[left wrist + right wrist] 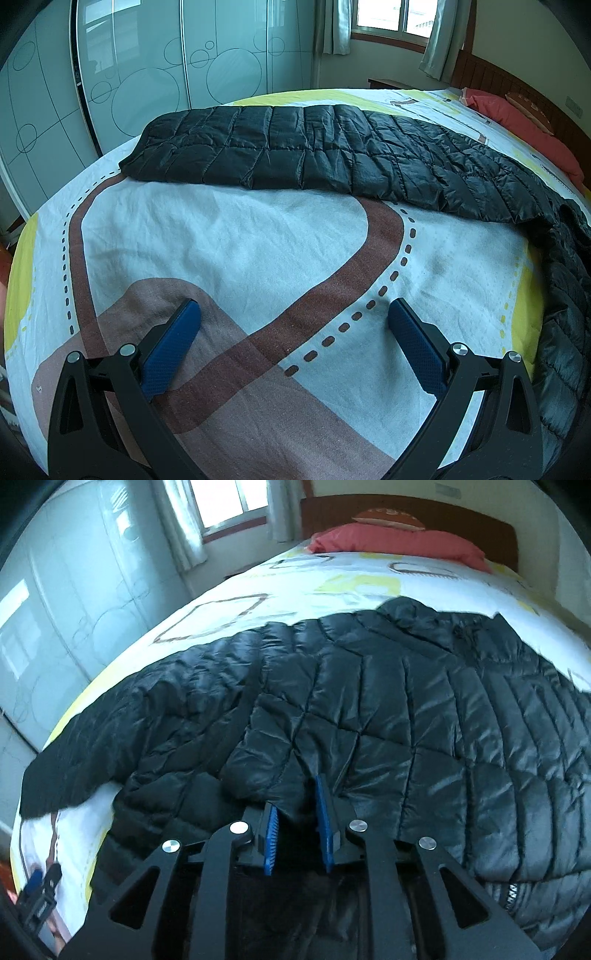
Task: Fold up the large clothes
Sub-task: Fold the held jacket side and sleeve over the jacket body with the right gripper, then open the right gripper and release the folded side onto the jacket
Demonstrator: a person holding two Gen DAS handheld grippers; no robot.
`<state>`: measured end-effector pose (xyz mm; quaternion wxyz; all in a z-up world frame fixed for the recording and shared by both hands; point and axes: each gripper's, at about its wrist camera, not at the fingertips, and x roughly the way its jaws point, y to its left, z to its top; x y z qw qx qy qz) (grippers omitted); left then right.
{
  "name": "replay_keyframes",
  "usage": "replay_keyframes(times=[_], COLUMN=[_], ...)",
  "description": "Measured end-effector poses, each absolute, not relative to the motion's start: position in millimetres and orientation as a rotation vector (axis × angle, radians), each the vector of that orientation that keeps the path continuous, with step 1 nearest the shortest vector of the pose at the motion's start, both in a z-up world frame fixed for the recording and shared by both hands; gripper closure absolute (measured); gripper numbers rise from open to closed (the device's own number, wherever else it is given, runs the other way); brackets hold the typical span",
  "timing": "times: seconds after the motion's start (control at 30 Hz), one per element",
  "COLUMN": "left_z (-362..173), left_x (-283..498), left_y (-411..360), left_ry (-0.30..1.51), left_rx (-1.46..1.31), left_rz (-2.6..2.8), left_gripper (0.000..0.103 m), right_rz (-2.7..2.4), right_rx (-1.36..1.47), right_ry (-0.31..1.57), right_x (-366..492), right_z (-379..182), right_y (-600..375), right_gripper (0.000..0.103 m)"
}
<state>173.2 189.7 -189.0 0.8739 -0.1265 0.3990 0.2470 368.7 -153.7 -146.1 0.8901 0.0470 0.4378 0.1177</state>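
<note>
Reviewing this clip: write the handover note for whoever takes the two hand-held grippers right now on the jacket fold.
Left hand-held gripper: open, empty, over bare bedsheet, short of the jacket.
Right hand-held gripper: jaws narrowly apart around a fold of the black puffer jacket; whether the pads grip it is unclear.
Jacket: spread across the bed, one long part laid flat toward the wardrobe side, the bulk near the right gripper, zipper at the near edge.
Done: a part seems folded over.
Left: probably further folds into a compact stack.
</note>
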Motion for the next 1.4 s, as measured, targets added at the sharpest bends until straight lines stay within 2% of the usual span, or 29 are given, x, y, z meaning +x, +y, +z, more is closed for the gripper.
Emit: replay_keyframes(times=[0.1,0.23,0.37,0.4,0.43,0.5,0.53,0.63,0.77,0.87,1.0,1.17,1.27,1.37,1.4], left_z=[-189.1,-189.0,-188.8,-188.9,-188.9,-188.9,-189.0,-188.8,-189.0,-189.1,-189.5,-189.9,-189.8,-189.9,-189.9], left_x=[173.1,173.0,173.1,173.1,173.0,173.1,173.1,173.3,173.2,173.5,174.4,174.7,174.5,174.7,174.6], left_y=[189.9,189.9,190.5,190.6,190.6,190.5,190.3,190.5,189.5,191.2,190.8,190.6,188.6,190.2,189.1], left_ry=[0.833,0.834,0.835,0.835,0.834,0.834,0.834,0.834,0.835,0.837,0.839,0.839,0.839,0.839,0.839], left_rx=[-0.263,-0.263,-0.263,-0.262,-0.263,-0.263,-0.263,-0.262,-0.261,-0.258,-0.252,-0.248,-0.249,-0.249,-0.249], left_rz=[0.517,0.516,0.516,0.517,0.517,0.516,0.516,0.517,0.518,0.52,0.523,0.526,0.525,0.526,0.526], left_gripper=[0.002,0.002,0.002,0.002,0.002,0.002,0.002,0.002,0.002,0.002,0.002,0.002,0.002,0.002,0.002], right_rz=[0.338,0.381,0.305,0.256,0.217,0.088,-0.009,-0.228,-0.351,-0.286,-0.273,-0.288,-0.289,-0.285,-0.289], right_rx=[0.124,0.091,0.077,0.088,0.101,0.16,0.206,0.305,0.335,0.358,0.374,0.396,0.395,0.384,0.369], right_ry=[0.854,0.79,0.689,0.67,0.666,0.681,0.674,0.67,0.746,0.86,0.847,0.721,0.728,0.882,0.874], right_x=[355.8,342.7,324.3,320.2,317.9,320.1,319.9,314.4,312.5,324.0,331.7,347.4,376.3,405.0,403.9], right_z=[-133.9,-118.2,-95.7,-90.7,-87.4,-85.8,-86.3,-96.6,-132.1,-176.9,-160.4,-128.6,-139.0,-177.8,-176.2], right_y=[-150.2,-141.5,-173.7,-194.6,-212.7,-274.5,-318.9,-417.2,-480.2,-489.0,-493.3,-502.0,-504.1,-512.8,-510.8], right_gripper=[0.018,0.018,0.02,0.025,0.044,0.067,0.071,0.072,0.072,0.072,0.072,0.072,0.072,0.071,0.07])
